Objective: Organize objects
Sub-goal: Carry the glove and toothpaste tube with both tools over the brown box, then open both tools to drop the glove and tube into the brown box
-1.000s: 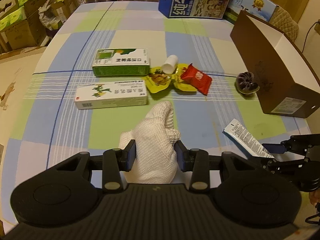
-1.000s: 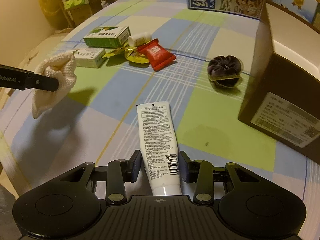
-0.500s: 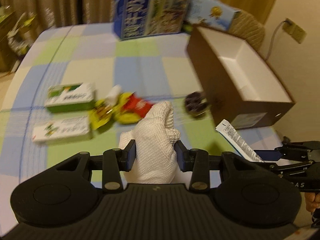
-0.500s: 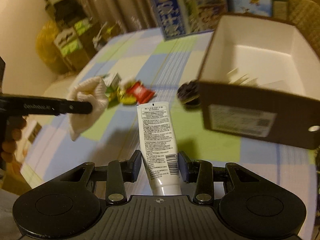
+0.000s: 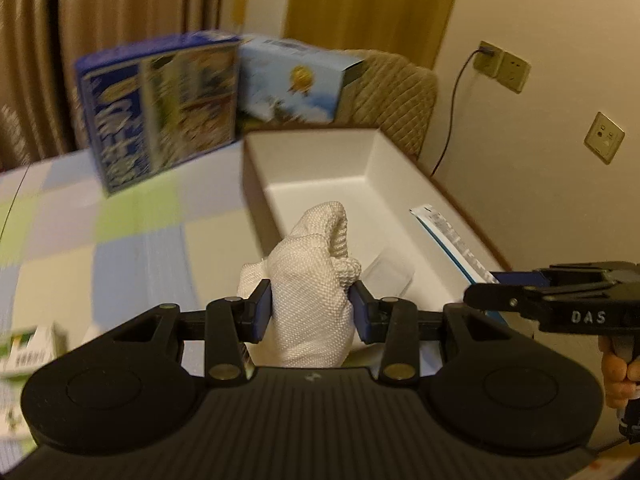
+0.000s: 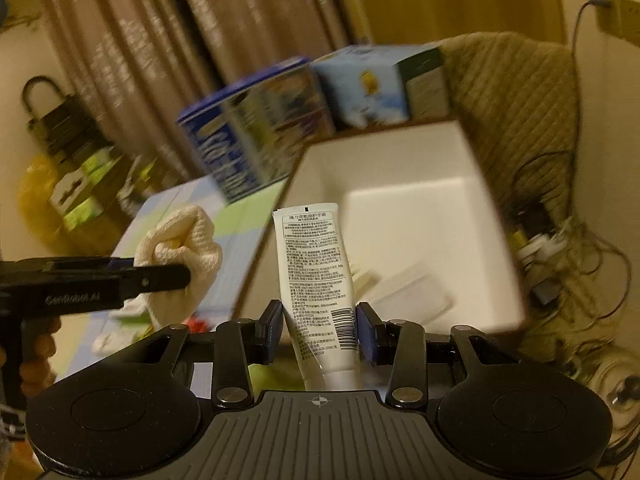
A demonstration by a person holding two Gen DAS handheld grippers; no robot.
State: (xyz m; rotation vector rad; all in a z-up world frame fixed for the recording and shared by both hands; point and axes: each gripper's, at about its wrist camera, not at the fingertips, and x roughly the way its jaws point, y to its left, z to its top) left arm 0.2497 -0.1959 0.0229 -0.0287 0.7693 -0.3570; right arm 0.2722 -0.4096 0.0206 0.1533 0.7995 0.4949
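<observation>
Now, our left gripper (image 5: 311, 311) has its two fingers pinched on a white knitted cloth (image 5: 312, 280), bunched upright between the blue pads (image 5: 264, 311). From the right wrist view the same cloth (image 6: 184, 252) shows as a pale wad at the tip of the left tool.

Our right gripper (image 6: 320, 330) is clamped on a white tube (image 6: 316, 280), held near its cap end, printed back and barcode facing the camera, crimped end pointing away. In the left wrist view the tube (image 5: 448, 240) juts out edge-on from the right tool, over the box's right side.

Both loads hang above an open brown box (image 5: 256, 184) with a white interior (image 6: 420, 208). Some pale flat items lie on its floor; too blurred to identify.

Beyond the box stand a dark blue carton (image 5: 160, 108) and a light blue carton (image 5: 292, 84), both smeared by motion. A checked tablecloth (image 5: 120, 240) covers the table to the left. A green-and-white box (image 5: 28, 348) sits at the far left edge. Curtains (image 6: 200, 40) hang behind, and a quilted chair back (image 5: 392, 92) stands behind the box.
</observation>
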